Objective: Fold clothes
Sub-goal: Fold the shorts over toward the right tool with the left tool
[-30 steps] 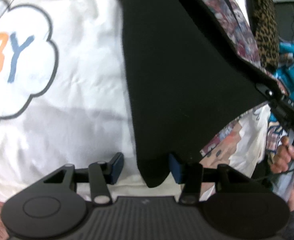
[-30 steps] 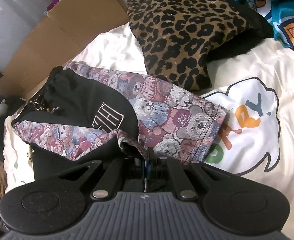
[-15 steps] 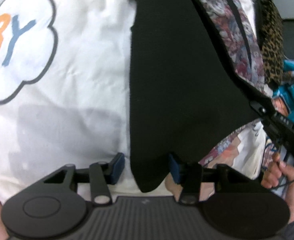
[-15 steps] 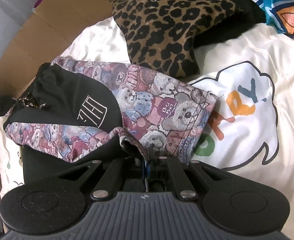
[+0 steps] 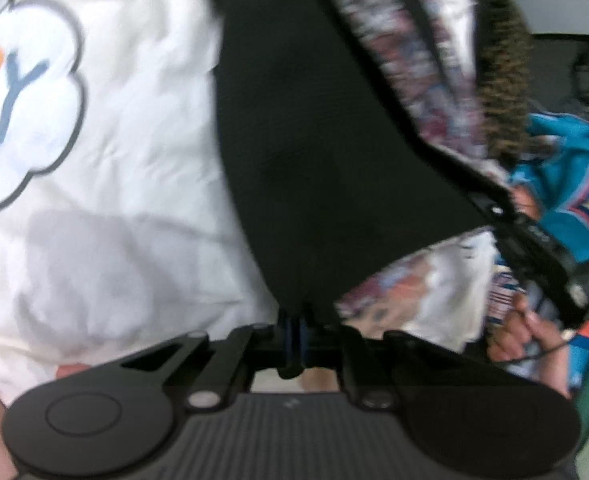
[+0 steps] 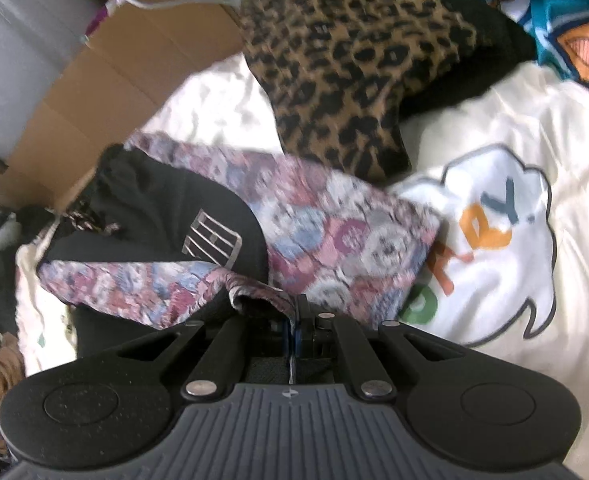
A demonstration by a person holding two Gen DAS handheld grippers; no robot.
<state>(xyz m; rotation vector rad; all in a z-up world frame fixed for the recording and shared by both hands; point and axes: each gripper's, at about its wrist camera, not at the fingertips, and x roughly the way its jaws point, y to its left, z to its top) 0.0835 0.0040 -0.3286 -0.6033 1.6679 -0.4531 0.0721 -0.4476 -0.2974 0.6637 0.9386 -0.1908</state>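
Observation:
A bear-patterned garment with a black lining (image 5: pixel 334 128) hangs stretched between both grippers over a white sheet. My left gripper (image 5: pixel 294 338) is shut on the lower corner of its black lining. In the right wrist view the same garment (image 6: pixel 334 232) lies partly folded, with a black panel bearing a white logo (image 6: pixel 210 244) on top. My right gripper (image 6: pixel 294 332) is shut on a patterned edge of it. The other gripper (image 5: pixel 534 248) and the hand holding it show at the right of the left wrist view.
The white sheet has a cloud print with coloured letters (image 6: pixel 490 232) to the right. A leopard-print cushion (image 6: pixel 354 60) lies behind the garment, teal printed fabric (image 6: pixel 554 0) at the far right, and cardboard (image 6: pixel 114 72) at the back left.
My left gripper's jaws have shut on the black corner that hung between them and lifted a little. The right gripper keeps its grip; its view has shifted only slightly.

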